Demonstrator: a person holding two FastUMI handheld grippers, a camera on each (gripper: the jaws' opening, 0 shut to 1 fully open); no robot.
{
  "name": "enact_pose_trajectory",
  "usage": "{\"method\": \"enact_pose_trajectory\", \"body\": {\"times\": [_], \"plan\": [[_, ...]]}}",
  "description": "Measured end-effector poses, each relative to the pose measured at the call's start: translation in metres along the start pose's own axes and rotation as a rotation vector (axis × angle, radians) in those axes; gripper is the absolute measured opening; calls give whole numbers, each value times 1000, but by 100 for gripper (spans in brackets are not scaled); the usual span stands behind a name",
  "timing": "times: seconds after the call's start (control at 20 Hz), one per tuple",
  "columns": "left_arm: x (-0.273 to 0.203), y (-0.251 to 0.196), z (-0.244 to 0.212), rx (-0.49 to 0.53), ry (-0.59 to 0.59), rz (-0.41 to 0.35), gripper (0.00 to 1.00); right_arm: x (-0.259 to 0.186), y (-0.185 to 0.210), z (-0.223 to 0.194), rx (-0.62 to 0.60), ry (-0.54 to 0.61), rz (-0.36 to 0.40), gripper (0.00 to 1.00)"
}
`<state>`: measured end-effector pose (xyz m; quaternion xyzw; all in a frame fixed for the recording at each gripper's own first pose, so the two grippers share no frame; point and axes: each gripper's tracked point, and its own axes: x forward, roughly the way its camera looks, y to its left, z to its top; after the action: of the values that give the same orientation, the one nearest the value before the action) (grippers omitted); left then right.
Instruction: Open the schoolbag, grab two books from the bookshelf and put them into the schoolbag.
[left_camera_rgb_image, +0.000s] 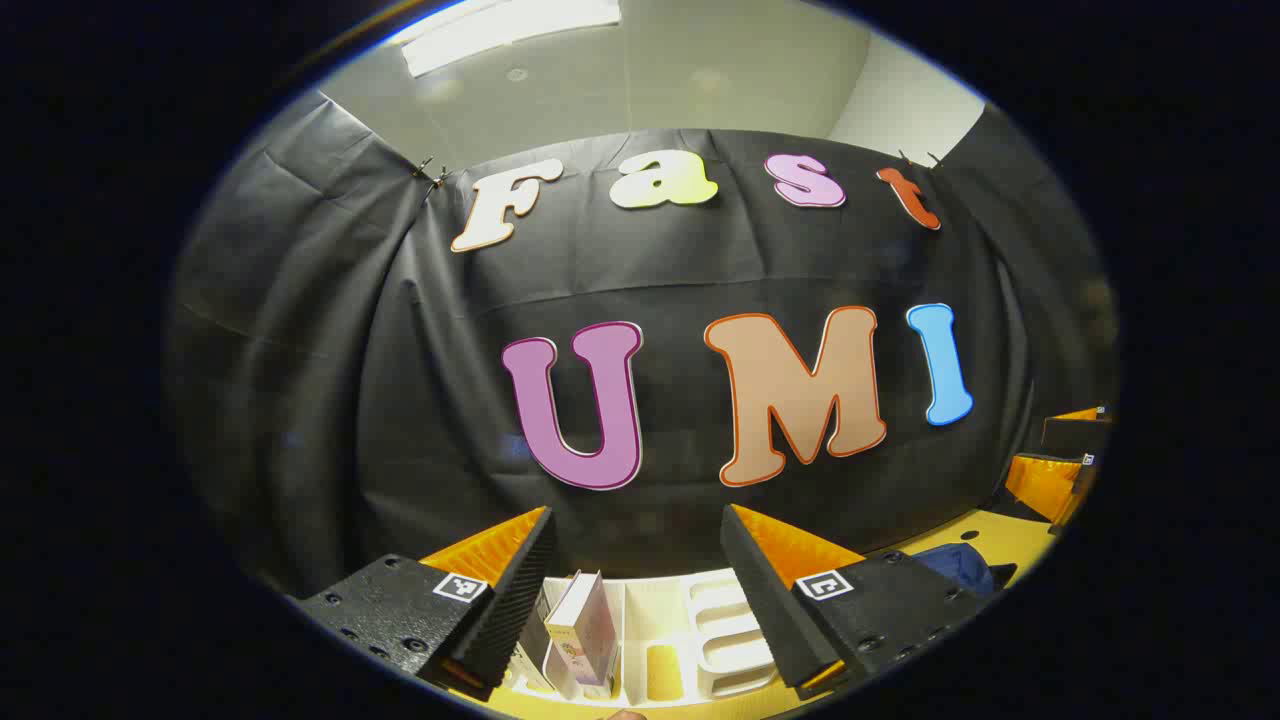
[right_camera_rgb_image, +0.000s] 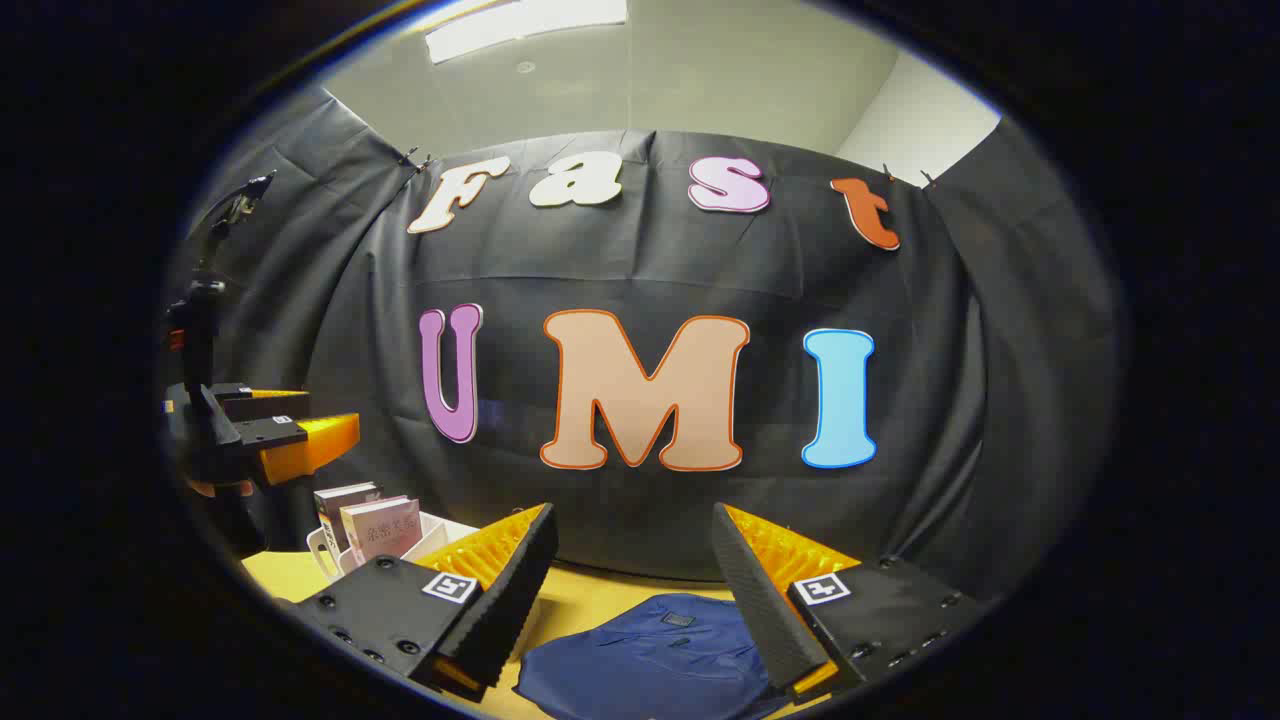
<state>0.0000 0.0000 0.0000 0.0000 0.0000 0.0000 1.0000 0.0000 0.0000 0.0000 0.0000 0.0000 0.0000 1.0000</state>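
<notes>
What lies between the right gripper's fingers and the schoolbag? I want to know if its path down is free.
Nothing: in the right gripper view the open right gripper hangs above the schoolbag with only bare yellow table showing between.

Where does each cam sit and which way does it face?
Left gripper view: rides the left gripper, facing the white bookshelf holding a book; own fingers spread apart at the bottom.
Right gripper view: rides the right gripper, over the blue schoolbag; left gripper at far left.
Shared: bookshelf, schoolbag, yellow table, both grippers.
</notes>
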Motion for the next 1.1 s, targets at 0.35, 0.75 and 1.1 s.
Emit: {"method": "enact_pose_trajectory", "body": {"times": [0.35,0.75,1.1], "plan": [[2,8,-4,9,14,36,99,7,1,-5,-32,0,36,100],[7,7,-17,2,45,34,99,13,-1,-7,-53,-3,32,98],[11,10,-29,3,81,37,99,14,1,-40,-257,52,129,100]]}}
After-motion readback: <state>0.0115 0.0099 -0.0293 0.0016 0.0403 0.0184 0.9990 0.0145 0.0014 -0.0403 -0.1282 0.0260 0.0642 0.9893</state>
